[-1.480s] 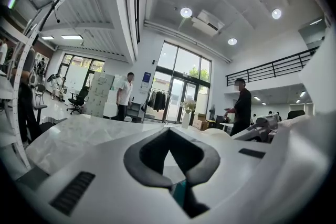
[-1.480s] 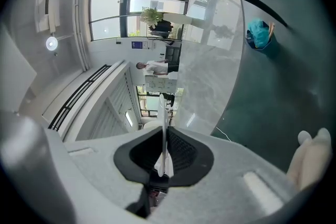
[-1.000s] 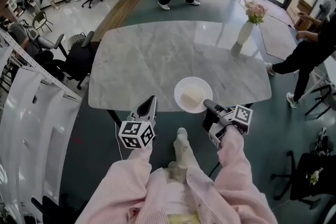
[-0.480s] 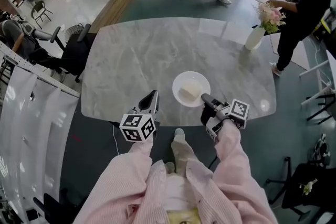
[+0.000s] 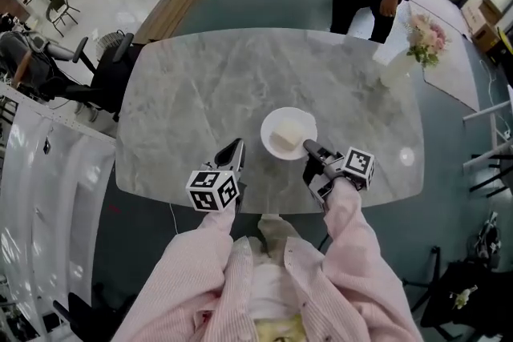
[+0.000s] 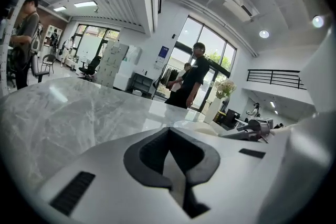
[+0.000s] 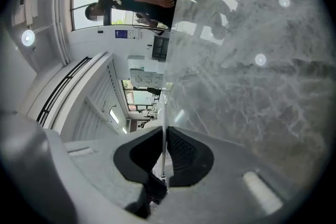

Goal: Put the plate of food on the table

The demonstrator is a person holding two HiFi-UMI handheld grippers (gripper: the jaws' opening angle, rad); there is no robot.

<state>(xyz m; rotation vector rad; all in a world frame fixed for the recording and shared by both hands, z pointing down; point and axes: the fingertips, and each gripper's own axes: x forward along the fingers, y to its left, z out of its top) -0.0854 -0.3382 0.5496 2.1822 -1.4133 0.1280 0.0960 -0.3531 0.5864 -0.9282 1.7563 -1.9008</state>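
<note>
The right tool pinches the thin rim of the round white plate, with its pale food block, above the smooth grey marble surface; the left tool is closed, empty.

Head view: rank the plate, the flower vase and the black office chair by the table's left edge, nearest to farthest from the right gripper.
1. plate: its rim is clamped in the right gripper, just ahead and to the left of it.
2. flower vase: stands near the far right edge of the table.
3. black office chair: on the floor beyond the table's left edge, clearly farthest.
</note>
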